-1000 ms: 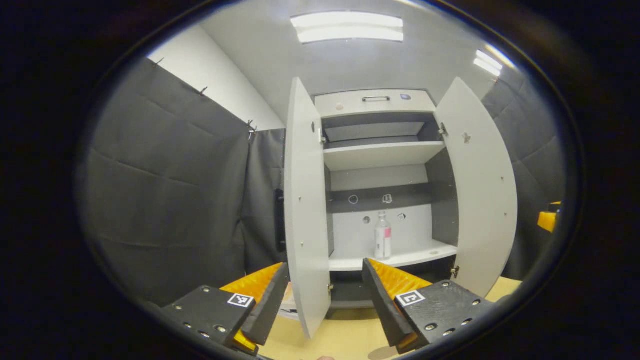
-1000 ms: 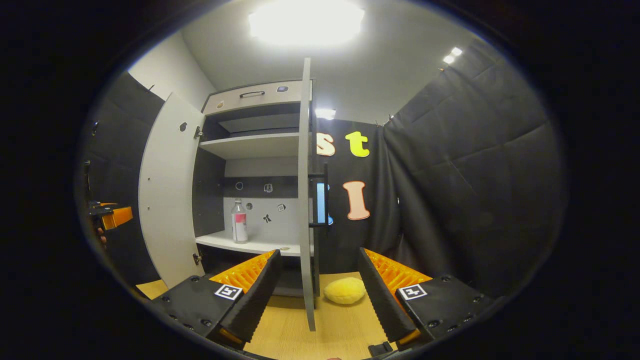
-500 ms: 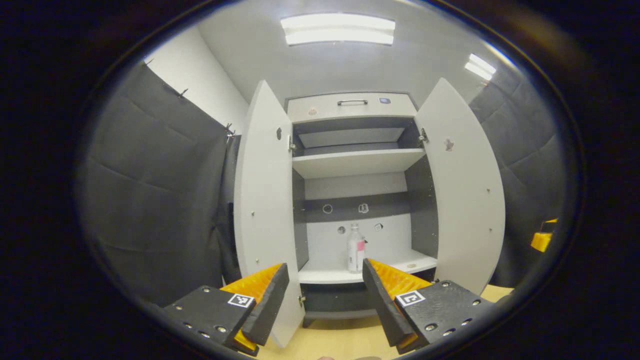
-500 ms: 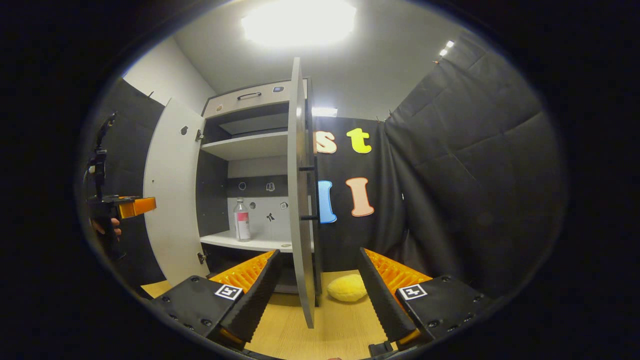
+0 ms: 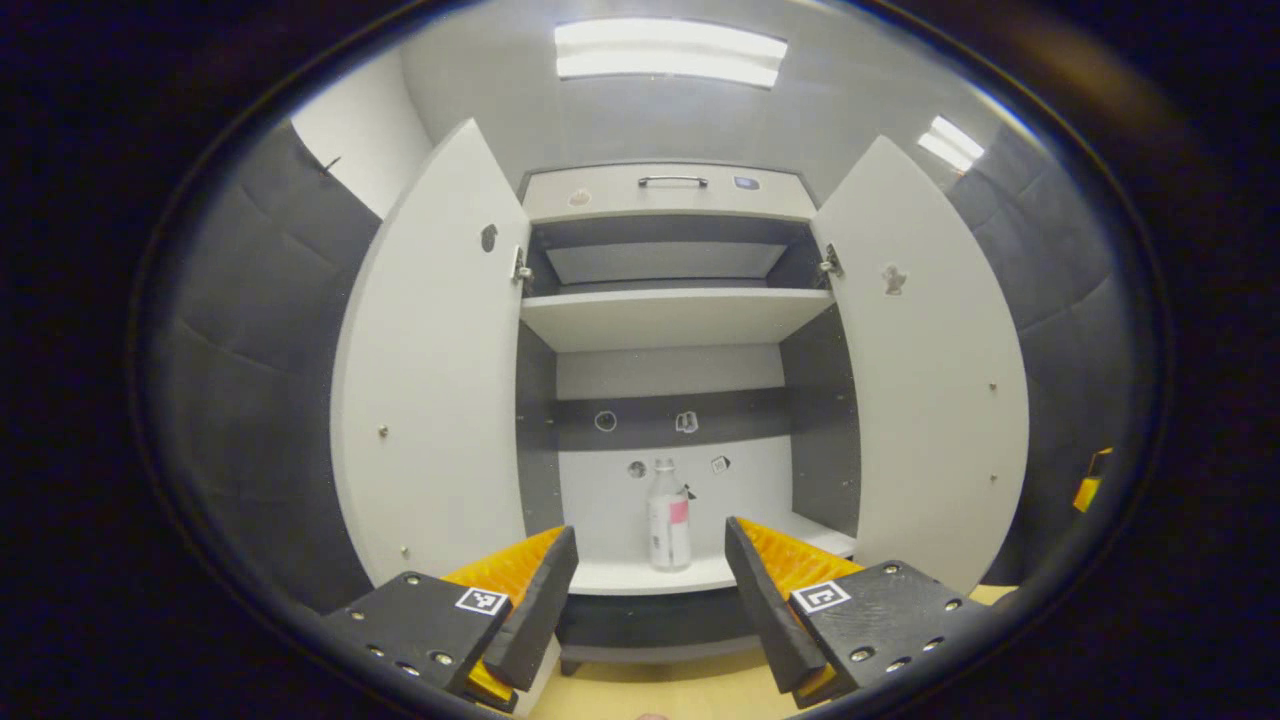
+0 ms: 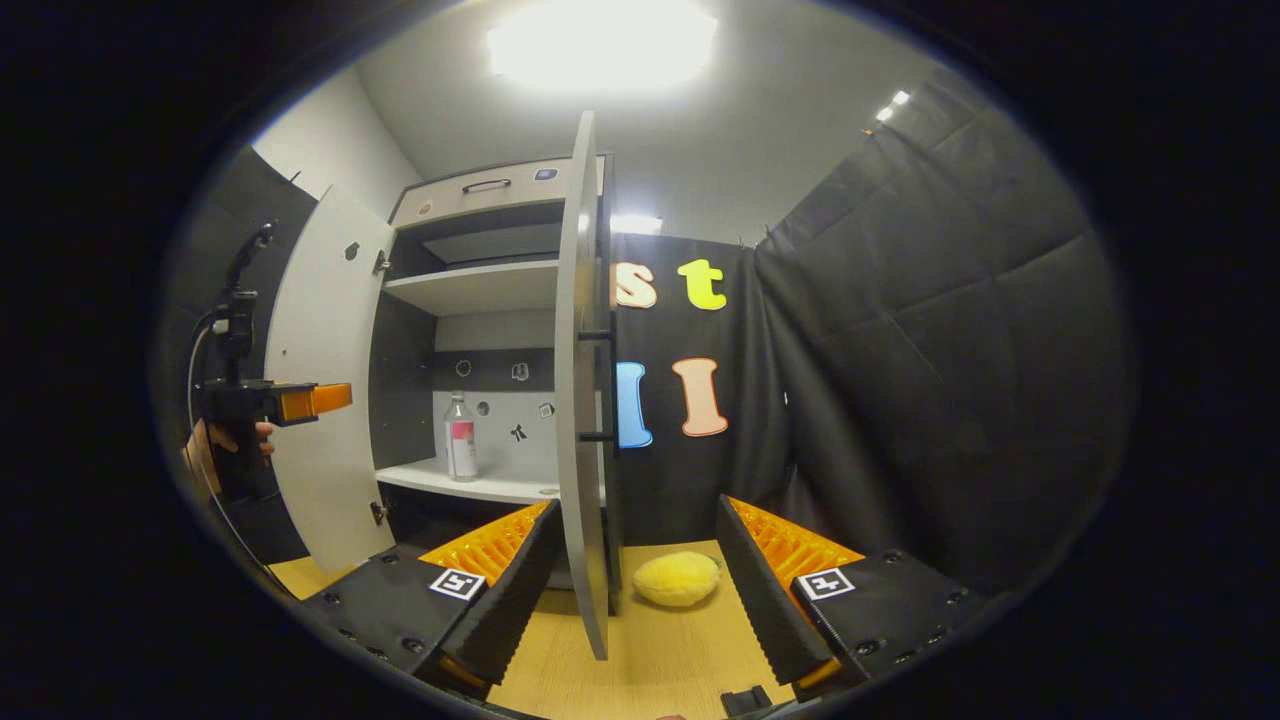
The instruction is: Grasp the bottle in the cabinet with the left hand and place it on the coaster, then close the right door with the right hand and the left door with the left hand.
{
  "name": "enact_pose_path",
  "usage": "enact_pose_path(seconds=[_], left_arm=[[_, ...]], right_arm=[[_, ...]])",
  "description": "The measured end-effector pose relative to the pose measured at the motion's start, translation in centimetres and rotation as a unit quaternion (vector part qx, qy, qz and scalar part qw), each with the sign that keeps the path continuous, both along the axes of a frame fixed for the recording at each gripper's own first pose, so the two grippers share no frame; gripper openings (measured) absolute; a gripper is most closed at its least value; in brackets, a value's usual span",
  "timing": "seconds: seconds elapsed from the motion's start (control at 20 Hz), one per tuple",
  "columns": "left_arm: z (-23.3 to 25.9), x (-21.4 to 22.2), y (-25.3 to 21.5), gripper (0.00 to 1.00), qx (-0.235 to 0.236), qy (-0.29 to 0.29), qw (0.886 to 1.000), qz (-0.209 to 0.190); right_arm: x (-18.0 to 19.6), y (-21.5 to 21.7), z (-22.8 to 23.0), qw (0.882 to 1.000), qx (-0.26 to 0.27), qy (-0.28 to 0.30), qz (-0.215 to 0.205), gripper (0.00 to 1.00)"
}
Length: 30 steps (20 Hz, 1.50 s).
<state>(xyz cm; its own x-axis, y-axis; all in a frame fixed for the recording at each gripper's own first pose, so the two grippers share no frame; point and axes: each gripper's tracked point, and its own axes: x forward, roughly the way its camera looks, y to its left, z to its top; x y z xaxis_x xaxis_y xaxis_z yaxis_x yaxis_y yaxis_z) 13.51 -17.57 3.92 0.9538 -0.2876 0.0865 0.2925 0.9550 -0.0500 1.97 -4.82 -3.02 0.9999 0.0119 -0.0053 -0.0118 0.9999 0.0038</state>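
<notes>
A clear bottle (image 5: 668, 520) with a pink-and-white label stands upright on the lower shelf of the white cabinet (image 5: 665, 320), whose two doors are open. My left gripper (image 5: 650, 530) is open and faces the cabinet from a distance, with the bottle seen between its fingers. The left door (image 5: 440, 380) and right door (image 5: 920, 380) swing out on either side. In the right gripper view the bottle (image 6: 460, 440) shows past the right door's edge (image 6: 578, 400). My right gripper (image 6: 638, 505) is open over the table, near a yellow round coaster (image 6: 677, 578).
A hand holds the left gripper (image 6: 270, 400) in front of the left door (image 6: 320, 400). The wooden table (image 6: 660, 660) runs under the cabinet. The upper shelf (image 5: 670, 315) is bare. Black padded booth walls (image 6: 930, 350) close in on both sides.
The left gripper has swung round to face the cabinet front, so the bottle now sits between its fingers in view. The right gripper has drifted slightly; both stay open.
</notes>
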Motion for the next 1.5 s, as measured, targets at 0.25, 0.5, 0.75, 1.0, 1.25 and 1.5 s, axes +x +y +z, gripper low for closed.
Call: enact_pose_path(seconds=[0.25,0.5,0.75,1.0,1.25,1.5], left_arm=[[-0.9,4.9,-2.0,0.87,-0.003,0.001,1.0,-0.026],[-2.2,10.2,-3.8,0.87,-0.008,0.008,0.999,-0.046],[-4.7,15.2,-5.6,0.87,-0.013,0.027,0.998,-0.061],[-7.4,19.4,-7.2,0.87,-0.013,0.046,0.996,-0.069],[-10.0,23.1,-8.5,0.87,-0.006,0.064,0.995,-0.076],[-12.1,25.8,-9.9,0.87,0.006,0.076,0.994,-0.079]], right_arm=[[0.7,0.3,0.0,1.0,-0.015,-0.003,-0.024,0.97],[1.4,0.6,0.1,0.998,-0.027,-0.003,-0.049,0.98],[2.1,0.8,-0.6,0.997,-0.028,0.003,-0.075,0.97],[2.8,1.2,-1.3,0.994,-0.038,0.015,-0.101,0.98],[3.1,1.2,-2.1,0.991,-0.039,0.025,-0.126,0.98],[3.4,1.5,-2.4,0.989,-0.046,0.035,-0.138,0.98]])
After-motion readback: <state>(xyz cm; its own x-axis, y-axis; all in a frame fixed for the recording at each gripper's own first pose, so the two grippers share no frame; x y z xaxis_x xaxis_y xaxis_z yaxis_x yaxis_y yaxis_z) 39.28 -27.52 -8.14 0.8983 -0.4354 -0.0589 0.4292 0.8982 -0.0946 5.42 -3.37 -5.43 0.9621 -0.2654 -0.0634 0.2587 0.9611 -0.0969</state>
